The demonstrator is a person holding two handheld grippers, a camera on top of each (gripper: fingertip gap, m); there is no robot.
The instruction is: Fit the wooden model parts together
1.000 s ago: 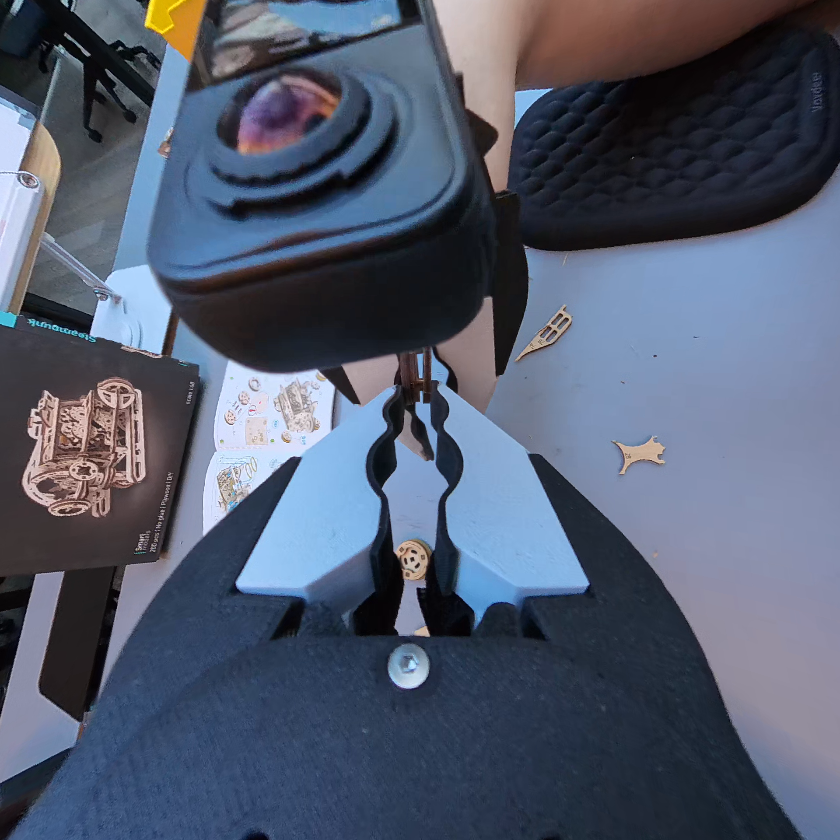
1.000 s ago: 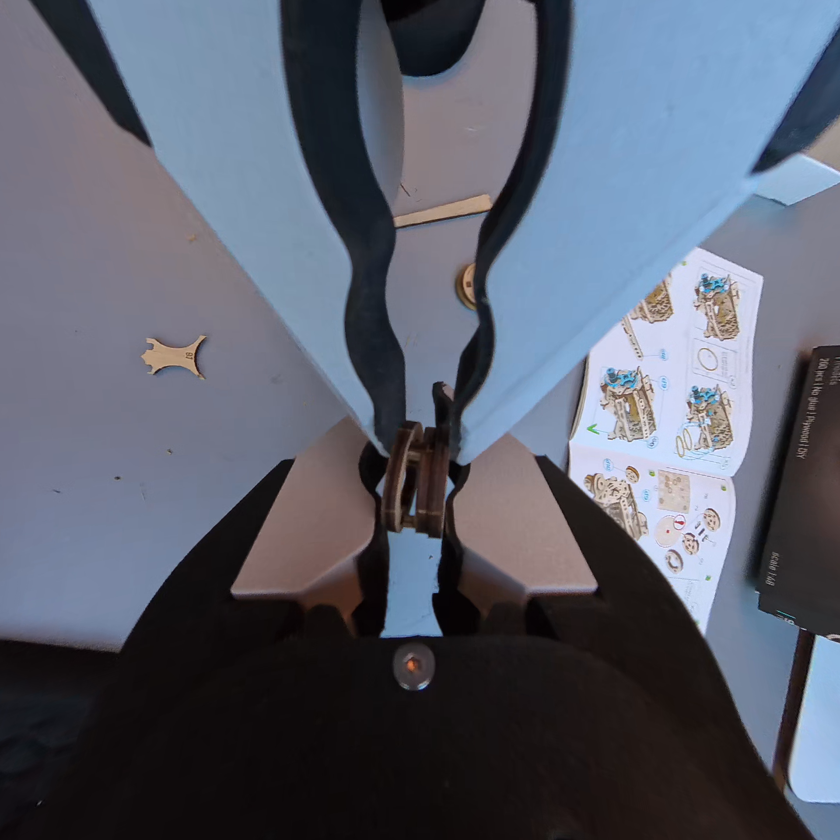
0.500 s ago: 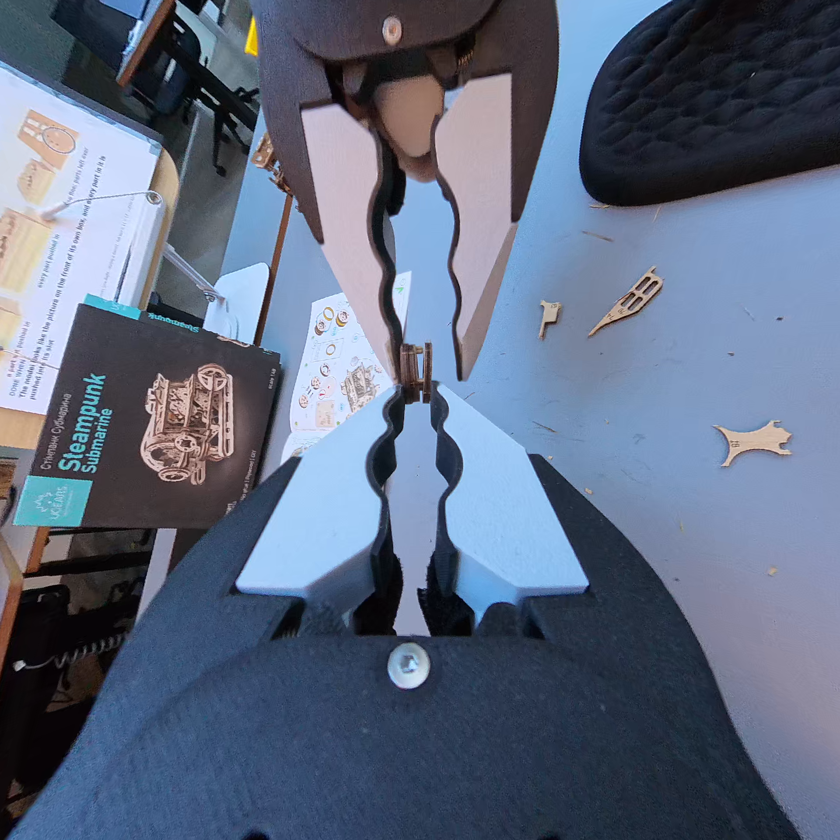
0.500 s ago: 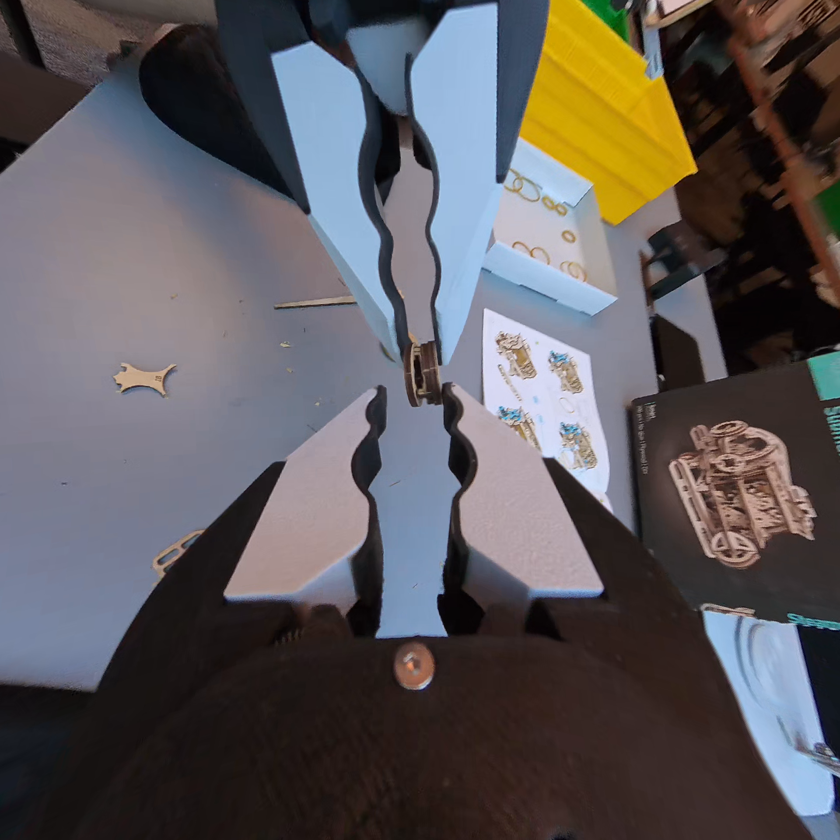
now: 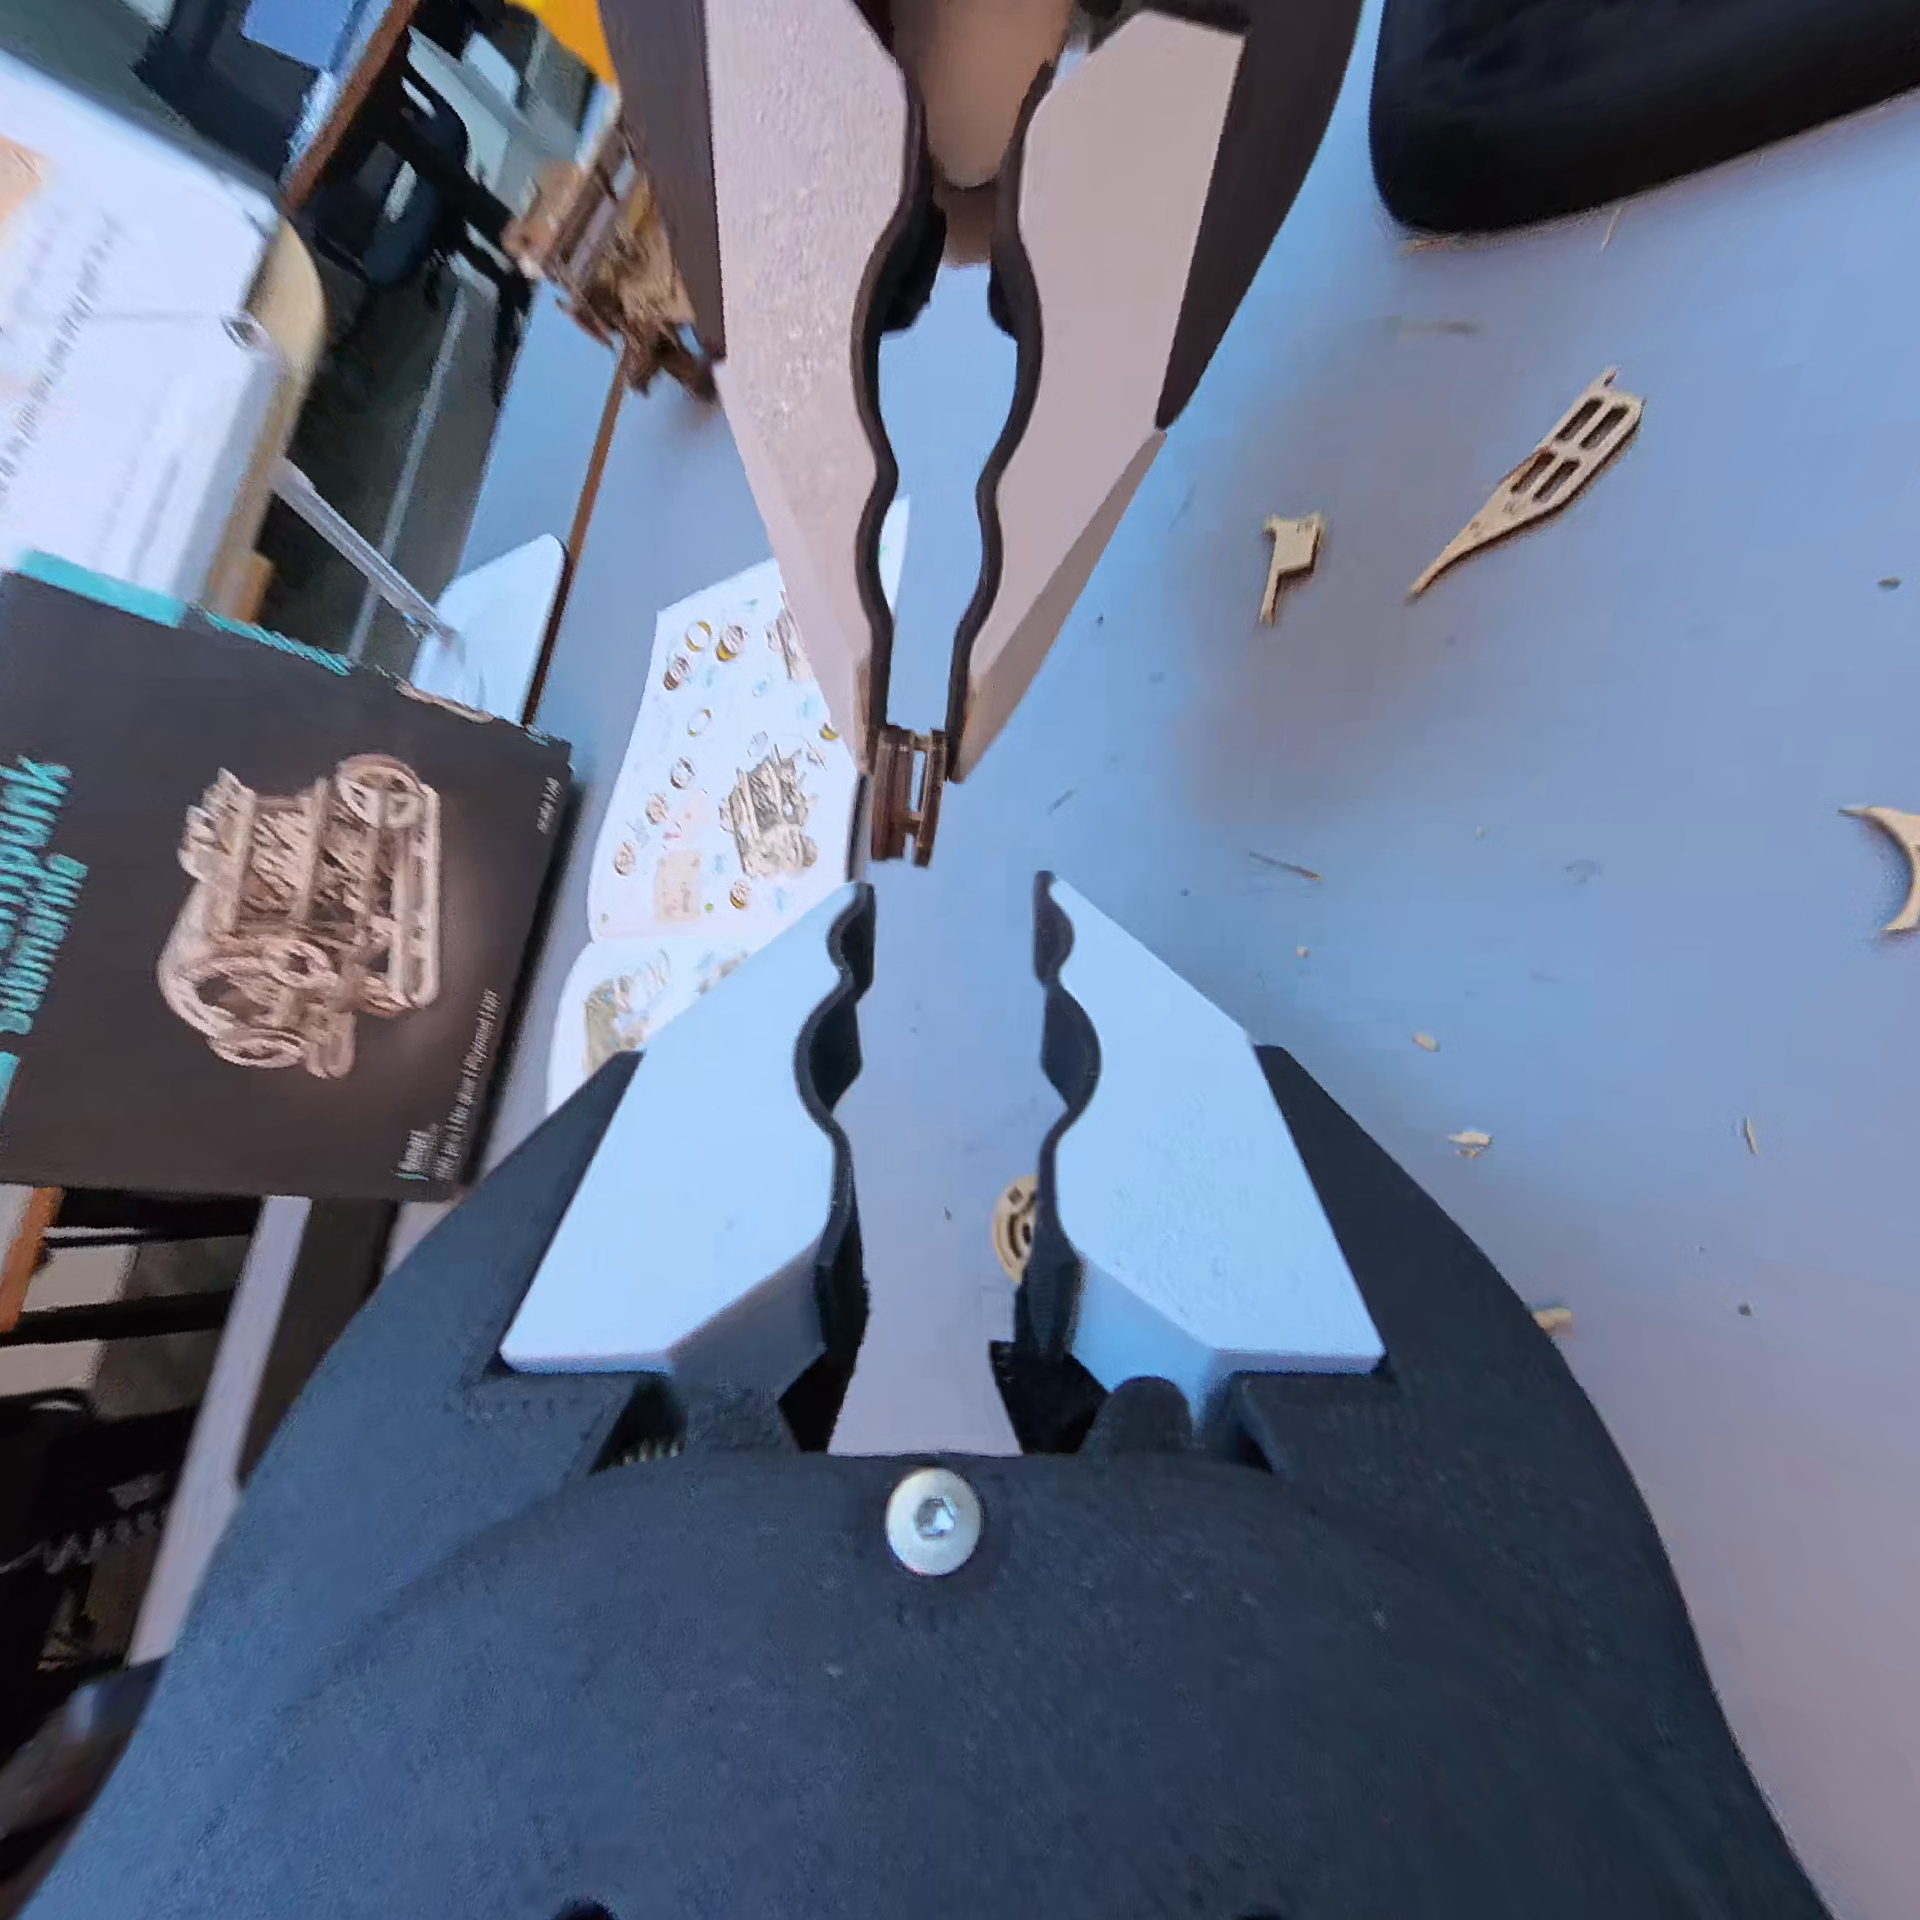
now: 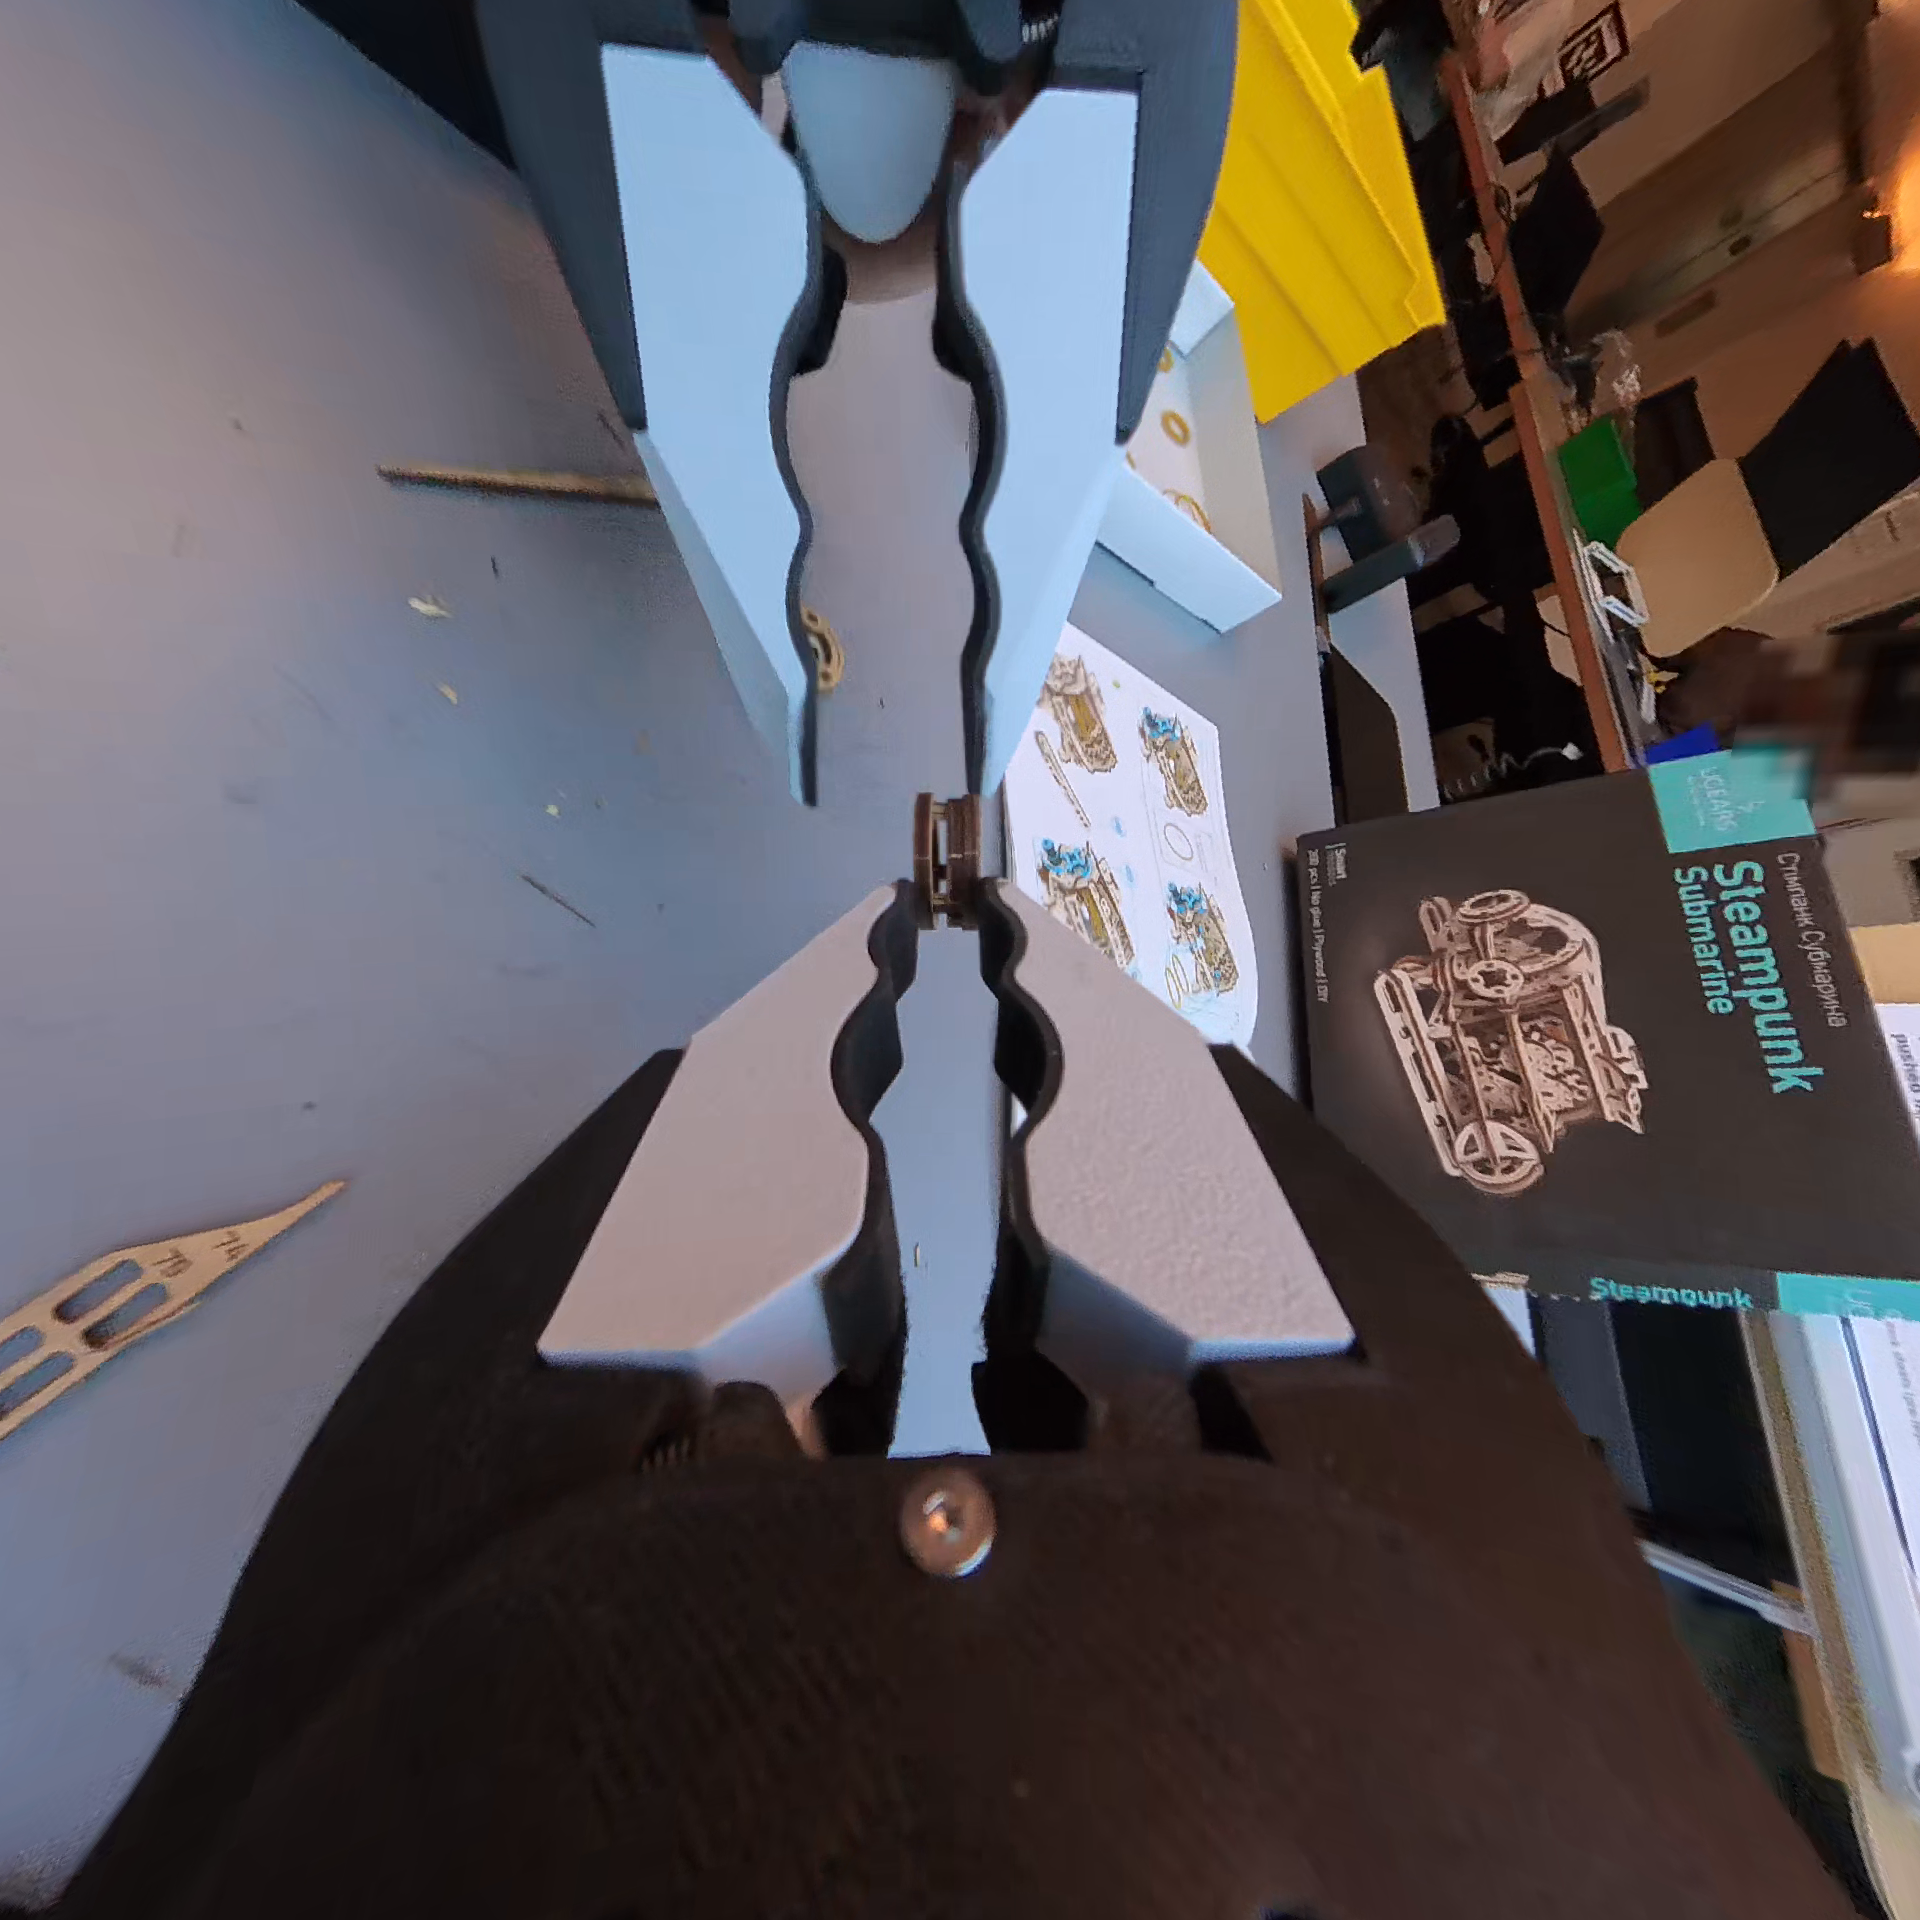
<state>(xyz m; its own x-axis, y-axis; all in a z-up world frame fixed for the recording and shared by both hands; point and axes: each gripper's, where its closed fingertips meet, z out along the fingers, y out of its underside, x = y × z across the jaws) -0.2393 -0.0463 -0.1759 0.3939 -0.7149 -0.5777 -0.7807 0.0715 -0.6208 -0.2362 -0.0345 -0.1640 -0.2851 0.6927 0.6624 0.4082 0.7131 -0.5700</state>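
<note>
Two claws meet mid-frame above the grey tabletop (image 5: 1455,831). Right claw (image 6: 948,914) pinches the small brown layered wooden disc assembly (image 6: 945,860); left claw (image 5: 951,894) gapes wide, empty, just short of it.

A grey table (image 5: 1558,831) fills most of both views, sunlit and dotted with wood crumbs. In the right wrist view, at one o'clock, yellow bins (image 6: 1320,197) stand at the table's far edge, with a white tray (image 6: 1195,540) just before them. Beyond, at two o'clock, a cluttered room shows a long shelf rail (image 6: 1527,395), cables, a beige chair (image 6: 1694,551) and a green box (image 6: 1600,468). In the left wrist view, at one o'clock, a black cushion (image 5: 1662,94) rests on the table.
</note>
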